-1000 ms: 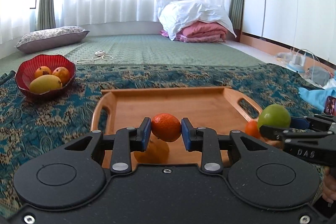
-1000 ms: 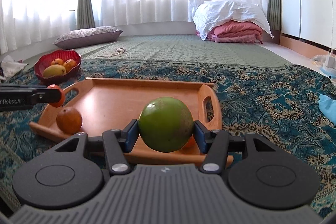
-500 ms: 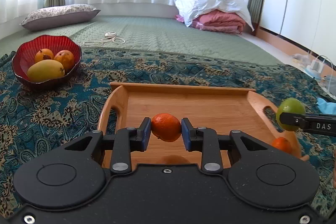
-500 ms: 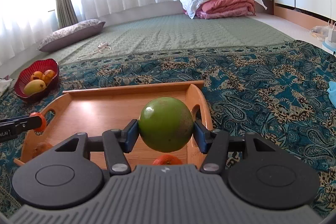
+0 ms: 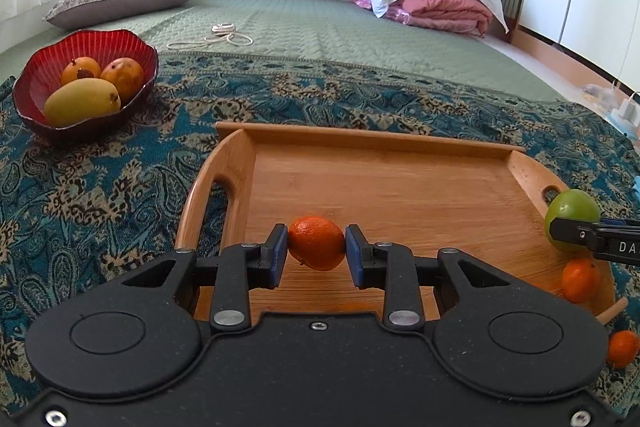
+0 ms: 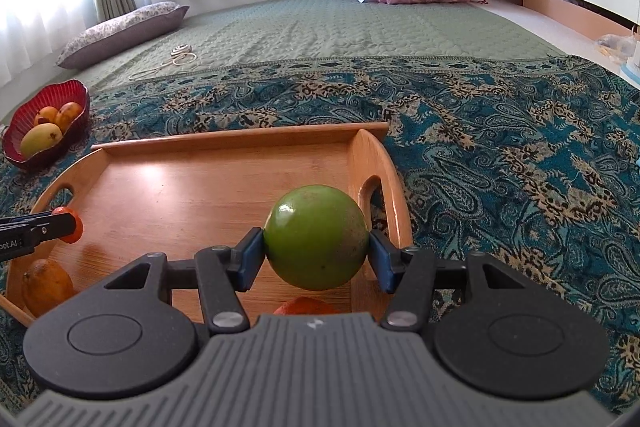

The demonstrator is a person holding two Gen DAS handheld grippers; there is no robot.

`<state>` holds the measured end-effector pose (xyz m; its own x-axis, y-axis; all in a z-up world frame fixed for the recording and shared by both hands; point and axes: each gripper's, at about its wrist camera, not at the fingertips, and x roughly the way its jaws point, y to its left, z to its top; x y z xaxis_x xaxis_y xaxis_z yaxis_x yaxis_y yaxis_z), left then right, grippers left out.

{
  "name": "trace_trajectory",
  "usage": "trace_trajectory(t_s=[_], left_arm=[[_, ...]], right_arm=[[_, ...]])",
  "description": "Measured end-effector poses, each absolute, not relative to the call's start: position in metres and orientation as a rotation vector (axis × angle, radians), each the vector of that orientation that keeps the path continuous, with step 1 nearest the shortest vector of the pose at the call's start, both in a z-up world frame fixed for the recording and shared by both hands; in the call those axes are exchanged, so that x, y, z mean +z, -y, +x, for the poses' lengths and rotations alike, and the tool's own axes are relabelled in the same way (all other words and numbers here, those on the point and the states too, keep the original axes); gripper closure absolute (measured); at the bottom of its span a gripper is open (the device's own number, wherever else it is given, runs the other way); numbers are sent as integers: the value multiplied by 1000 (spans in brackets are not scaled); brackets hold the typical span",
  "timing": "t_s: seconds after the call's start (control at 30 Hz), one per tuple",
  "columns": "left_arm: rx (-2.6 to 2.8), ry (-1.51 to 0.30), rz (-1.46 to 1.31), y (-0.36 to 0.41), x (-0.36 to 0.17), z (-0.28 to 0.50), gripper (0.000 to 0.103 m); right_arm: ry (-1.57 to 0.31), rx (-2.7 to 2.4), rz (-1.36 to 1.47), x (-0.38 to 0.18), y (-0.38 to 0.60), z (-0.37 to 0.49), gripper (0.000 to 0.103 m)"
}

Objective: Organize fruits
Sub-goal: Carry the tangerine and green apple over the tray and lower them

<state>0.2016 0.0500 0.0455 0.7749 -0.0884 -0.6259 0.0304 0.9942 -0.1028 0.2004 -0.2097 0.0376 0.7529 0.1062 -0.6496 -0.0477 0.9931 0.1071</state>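
My left gripper (image 5: 316, 247) is shut on a small orange (image 5: 310, 237), held just above the near part of the wooden tray (image 5: 380, 187). At the right edge of that view the right gripper carries a green round fruit (image 5: 570, 215). In the right wrist view my right gripper (image 6: 316, 243) is shut on this green fruit (image 6: 316, 231), over the tray's (image 6: 200, 187) right end by its handle. An orange (image 6: 304, 307) lies below it. A yellow-orange fruit (image 6: 46, 287) lies in the tray's near left corner. The left gripper's orange (image 6: 74, 223) shows at the left.
A red bowl (image 5: 120, 41) with three yellow-orange fruits stands on the patterned rug left of the tray, also the red bowl (image 6: 68, 91). One orange (image 5: 580, 279) lies at the tray's right end, another orange (image 5: 622, 347) beside it. A pillow, cord and folded bedding lie far back.
Both grippers have swung across the tray and dipped slightly, fruits still gripped. The bowl looks larger in the left view; the tray has slid left in the right view.
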Motion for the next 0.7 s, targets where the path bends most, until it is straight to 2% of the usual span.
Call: trace_trajectory(t_s=[0.7], left_arm=[[-63,-696,-70,-47,39,206,73]], right_arm=[[-735,90,71,32,206,202,43]])
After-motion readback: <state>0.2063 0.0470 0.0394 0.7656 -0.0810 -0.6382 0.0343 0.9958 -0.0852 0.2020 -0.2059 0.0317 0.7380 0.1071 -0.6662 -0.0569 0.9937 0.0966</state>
